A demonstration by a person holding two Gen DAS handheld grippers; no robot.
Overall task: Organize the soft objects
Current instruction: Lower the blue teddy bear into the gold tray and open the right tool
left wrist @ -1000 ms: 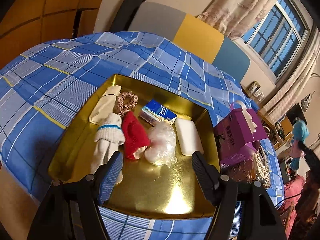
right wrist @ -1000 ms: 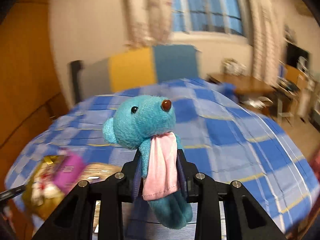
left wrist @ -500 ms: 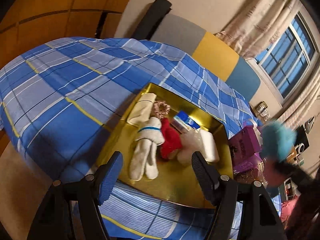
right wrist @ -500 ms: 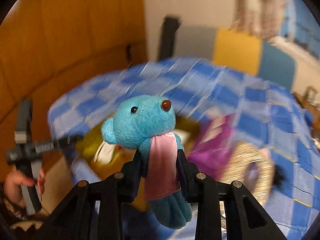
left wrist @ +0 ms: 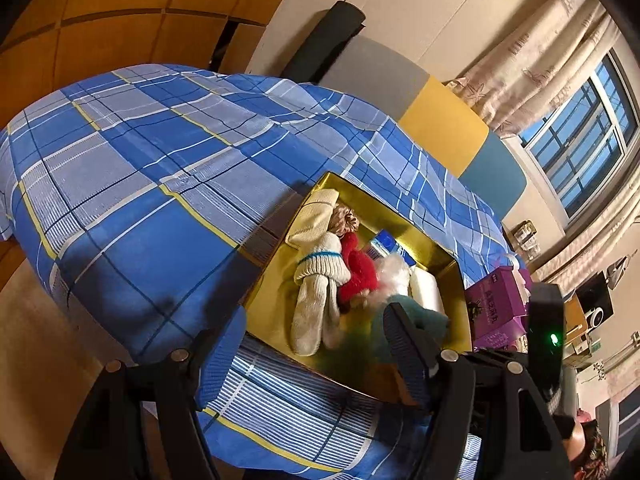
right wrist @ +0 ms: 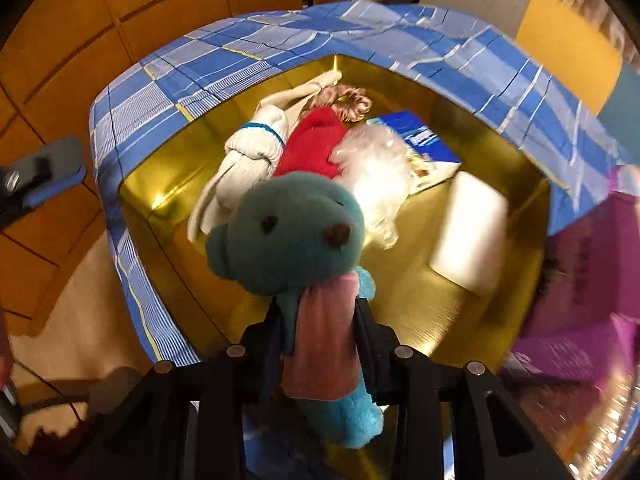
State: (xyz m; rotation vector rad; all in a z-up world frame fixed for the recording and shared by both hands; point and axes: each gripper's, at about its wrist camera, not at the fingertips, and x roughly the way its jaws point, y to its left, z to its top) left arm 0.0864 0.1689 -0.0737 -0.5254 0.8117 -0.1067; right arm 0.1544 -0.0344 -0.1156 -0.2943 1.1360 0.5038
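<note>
- Your right gripper (right wrist: 320, 316) has its jaws clamped on the teal plush bear (right wrist: 288, 236) at the neck and pink scarf, head poking forward over the gold tray (right wrist: 420, 304).
- Your left gripper (left wrist: 312, 344) stands wide open and empty at the tray's near edge.
- The bear looks light and squashy; it will likely sag, so the body grip suits it better than an ear or scarf end.
- In the tray lie rolled white socks (right wrist: 248, 156), a red knit piece (right wrist: 316, 144), a crinkly clear bag (right wrist: 376, 168), a scrunchie (right wrist: 348, 100), a tissue pack (right wrist: 424, 136) and a white block (right wrist: 468, 232).
- Bare tray floor shows near the front.
- The tray sits on a blue plaid bedspread (left wrist: 160, 168), soft underfoot; a purple box (left wrist: 496, 300) stands beside it, a curtained window (left wrist: 584, 136) beyond.
</note>
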